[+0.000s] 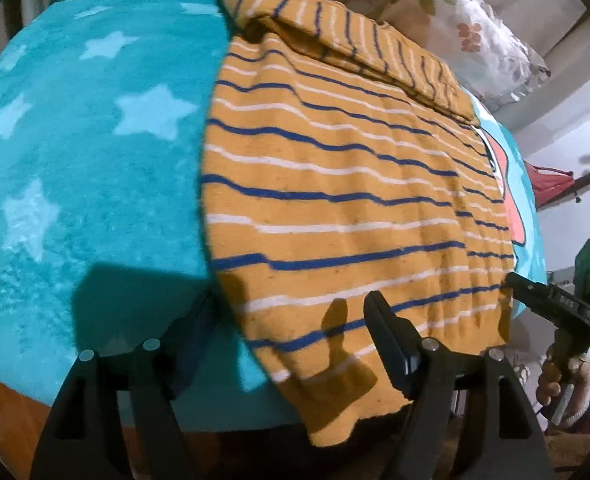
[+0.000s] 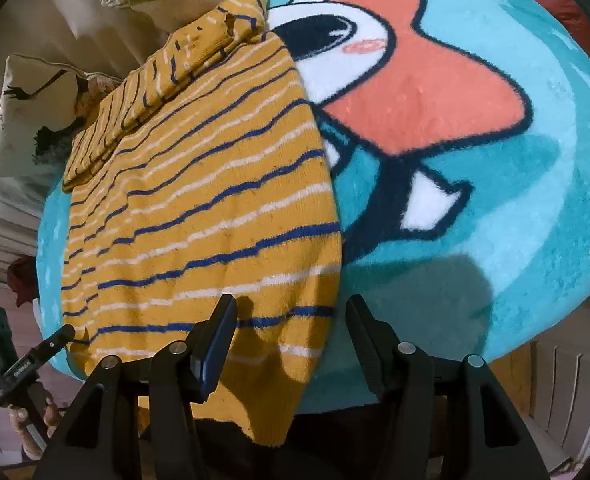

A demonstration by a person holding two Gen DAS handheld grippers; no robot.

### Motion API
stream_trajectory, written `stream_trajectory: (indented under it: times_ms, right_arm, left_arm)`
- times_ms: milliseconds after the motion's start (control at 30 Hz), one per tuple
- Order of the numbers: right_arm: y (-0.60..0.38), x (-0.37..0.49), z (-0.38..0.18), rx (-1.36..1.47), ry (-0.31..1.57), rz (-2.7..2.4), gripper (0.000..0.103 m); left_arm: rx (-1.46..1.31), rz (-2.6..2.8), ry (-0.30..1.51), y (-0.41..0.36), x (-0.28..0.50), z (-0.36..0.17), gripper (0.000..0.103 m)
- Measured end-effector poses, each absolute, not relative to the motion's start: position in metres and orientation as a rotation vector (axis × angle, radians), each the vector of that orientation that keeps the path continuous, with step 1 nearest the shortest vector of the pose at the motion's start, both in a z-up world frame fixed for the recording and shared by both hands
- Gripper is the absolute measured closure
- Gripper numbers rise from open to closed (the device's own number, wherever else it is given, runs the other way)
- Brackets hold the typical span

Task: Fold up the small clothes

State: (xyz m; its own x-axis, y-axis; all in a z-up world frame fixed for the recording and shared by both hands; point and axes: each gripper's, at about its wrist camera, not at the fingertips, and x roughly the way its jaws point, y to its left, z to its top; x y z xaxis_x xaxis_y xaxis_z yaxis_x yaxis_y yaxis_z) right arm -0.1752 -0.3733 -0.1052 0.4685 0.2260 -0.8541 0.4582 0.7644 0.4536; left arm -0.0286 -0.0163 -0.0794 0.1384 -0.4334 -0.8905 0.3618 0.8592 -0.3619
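Note:
A mustard-yellow garment with blue and white stripes lies flat on a teal blanket with pale stars. A sleeve is folded across its far end. My left gripper is open, its jaws on either side of the garment's near left corner, which hangs over the edge. My right gripper is open around the near right corner of the same garment. Each gripper shows in the other's view, the right at the garment's near right edge, the left at the near left edge.
The blanket carries a cartoon print with an orange patch. Floral pillows and a cream cushion sit beyond the far end. A red cloth hangs at the right. The blanket's near edge drops off just below the grippers.

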Motion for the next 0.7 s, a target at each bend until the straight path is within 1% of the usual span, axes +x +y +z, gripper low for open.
stream_trajectory:
  times_ms: [233, 400, 533, 667, 700]
  right_arm:
    - [-0.377, -0.178, -0.106, 0.76, 1.091, -0.16, 0.041]
    - [-0.379, -0.187, -0.108, 0.802, 1.101, -0.163, 0.041]
    - [-0.373, -0.194, -0.108, 0.768, 1.149, -0.13, 0.041]
    - [-0.368, -0.193, -0.109, 0.716, 1.18, -0.066, 0.041]
    - [-0.367, -0.191, -0.109, 0.706, 1.184, -0.04, 0.039]
  left_arm:
    - [-0.108, -0.671, 1.33, -0.023, -0.03, -0.082, 0.029]
    - [-0.179, -0.709, 1.361, -0.012, -0.034, -0.083, 0.032]
    - [-0.265, -0.733, 1.386, -0.006, -0.036, -0.087, 0.032]
    - [-0.292, -0.722, 1.394, -0.011, -0.042, -0.088, 0.032]
    - [-0.298, -0.717, 1.398, -0.013, -0.043, -0.088, 0.032]
